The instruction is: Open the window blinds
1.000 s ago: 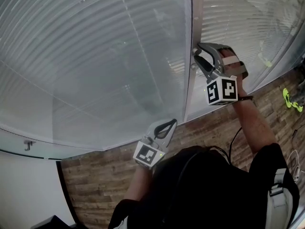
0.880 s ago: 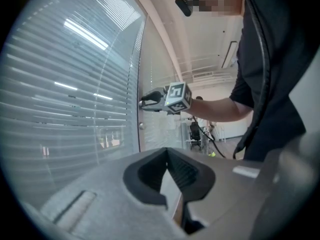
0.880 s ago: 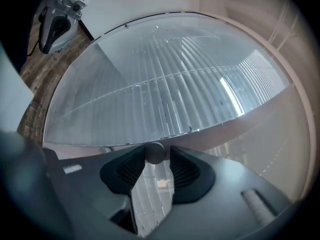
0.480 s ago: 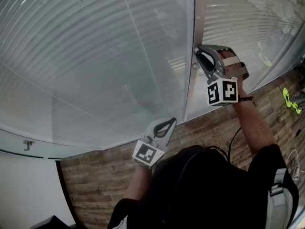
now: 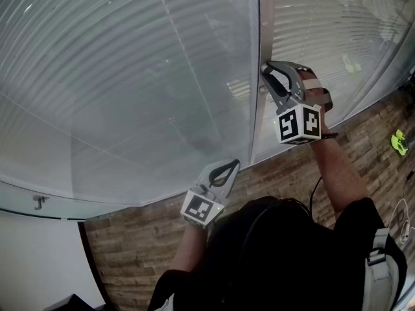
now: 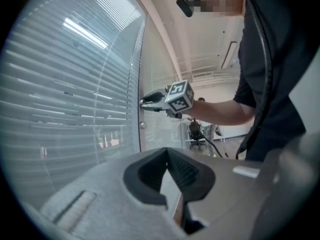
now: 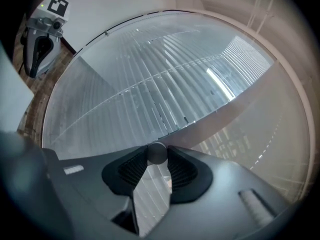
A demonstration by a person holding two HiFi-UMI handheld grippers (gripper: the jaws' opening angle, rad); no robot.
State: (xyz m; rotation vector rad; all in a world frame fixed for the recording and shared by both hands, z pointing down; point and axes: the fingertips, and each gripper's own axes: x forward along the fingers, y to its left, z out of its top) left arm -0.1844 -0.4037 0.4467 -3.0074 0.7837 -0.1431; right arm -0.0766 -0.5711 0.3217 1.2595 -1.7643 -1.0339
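An office: glass partition walls (image 5: 305, 37) with slatted blinds (image 5: 130, 89), a swivel chair (image 6: 196, 132), wood-plank floor (image 5: 130, 245).

A wood-plank floor (image 5: 130, 251) in mixed browns runs along the foot of a tall window (image 5: 130, 76), which is split by a pale vertical frame post (image 5: 264, 18). At the left it meets a white wall (image 5: 32, 258), with a small metal bracket (image 5: 40, 201) at the join. In the left gripper view a dark office chair (image 6: 195, 130) stands farther off under a white ceiling (image 6: 200, 44).
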